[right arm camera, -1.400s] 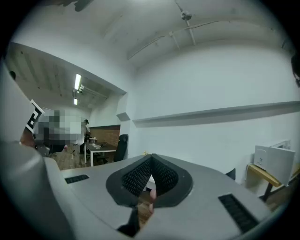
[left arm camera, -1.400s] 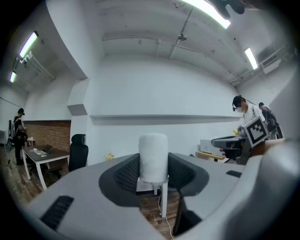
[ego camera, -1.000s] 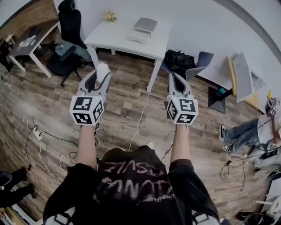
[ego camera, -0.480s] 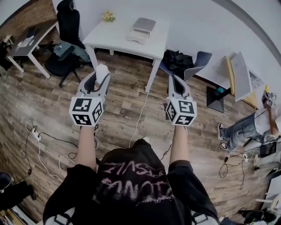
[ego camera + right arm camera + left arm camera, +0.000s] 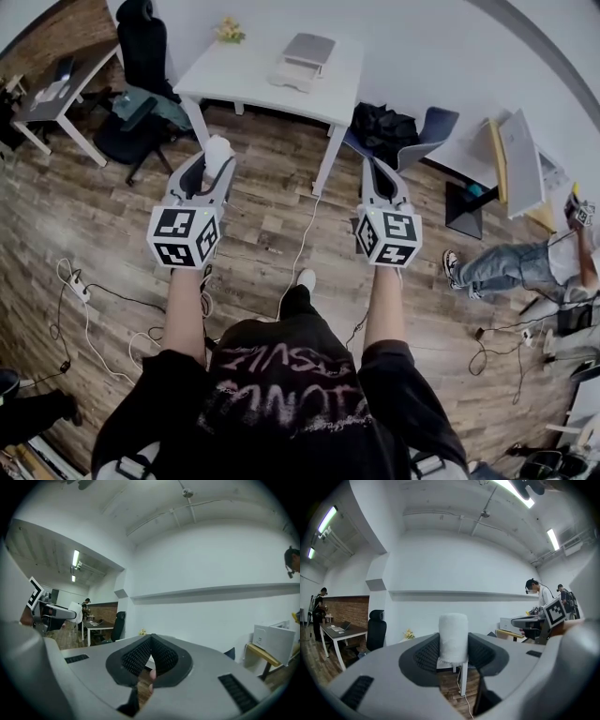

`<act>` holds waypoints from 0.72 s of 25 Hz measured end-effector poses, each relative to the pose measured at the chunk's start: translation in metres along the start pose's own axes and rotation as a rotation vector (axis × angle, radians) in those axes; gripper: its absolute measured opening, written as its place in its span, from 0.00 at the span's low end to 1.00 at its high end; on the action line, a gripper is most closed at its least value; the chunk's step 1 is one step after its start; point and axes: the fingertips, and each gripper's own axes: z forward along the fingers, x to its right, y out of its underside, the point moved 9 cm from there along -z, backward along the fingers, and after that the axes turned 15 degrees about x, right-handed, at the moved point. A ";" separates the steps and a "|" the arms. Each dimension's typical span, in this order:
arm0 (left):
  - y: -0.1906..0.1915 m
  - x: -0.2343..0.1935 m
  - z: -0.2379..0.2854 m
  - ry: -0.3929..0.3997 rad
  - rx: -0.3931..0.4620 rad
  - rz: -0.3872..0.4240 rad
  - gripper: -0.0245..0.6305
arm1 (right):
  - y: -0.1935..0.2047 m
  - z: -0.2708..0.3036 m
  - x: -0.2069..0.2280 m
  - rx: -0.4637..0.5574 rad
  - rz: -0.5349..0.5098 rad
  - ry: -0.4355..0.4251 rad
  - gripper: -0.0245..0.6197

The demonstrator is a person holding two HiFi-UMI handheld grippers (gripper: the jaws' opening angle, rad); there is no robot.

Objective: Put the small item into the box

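White roll (image 5: 453,637) clamped in left tongs (image 5: 216,162); right tongs (image 5: 151,654) clenched, empty; shirt print (image 5: 281,384) unreadable.

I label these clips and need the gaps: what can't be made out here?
- Box: head view, too small to tell whether open; left gripper view, behind the white roll.
- Pinkish patch below the right gripper: right gripper view, too blurred to identify.
- Person at right: head view, cut off by the edge.
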 end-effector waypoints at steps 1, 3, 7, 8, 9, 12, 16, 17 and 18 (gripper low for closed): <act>0.002 -0.001 0.006 0.000 -0.004 0.001 0.31 | 0.002 0.005 0.003 -0.002 0.003 0.000 0.05; 0.004 -0.005 0.019 0.001 -0.009 0.002 0.31 | 0.006 0.017 0.010 -0.003 0.011 0.000 0.05; 0.011 -0.011 0.052 0.003 -0.023 0.009 0.31 | 0.014 0.048 0.027 -0.006 0.026 -0.001 0.05; 0.013 -0.012 0.061 0.003 -0.027 0.012 0.31 | 0.018 0.056 0.032 -0.006 0.030 -0.002 0.05; 0.015 -0.013 0.071 0.003 -0.030 0.014 0.31 | 0.021 0.064 0.038 -0.006 0.034 -0.003 0.05; 0.021 -0.013 0.101 -0.001 -0.039 0.022 0.31 | 0.031 0.086 0.059 -0.005 0.039 -0.007 0.05; 0.026 -0.013 0.138 -0.011 -0.047 0.032 0.31 | 0.041 0.117 0.085 -0.008 0.052 -0.019 0.05; 0.026 -0.012 0.147 -0.016 -0.047 0.034 0.31 | 0.042 0.125 0.091 -0.007 0.054 -0.026 0.05; 0.026 -0.011 0.157 -0.020 -0.048 0.036 0.31 | 0.044 0.132 0.097 -0.008 0.056 -0.034 0.05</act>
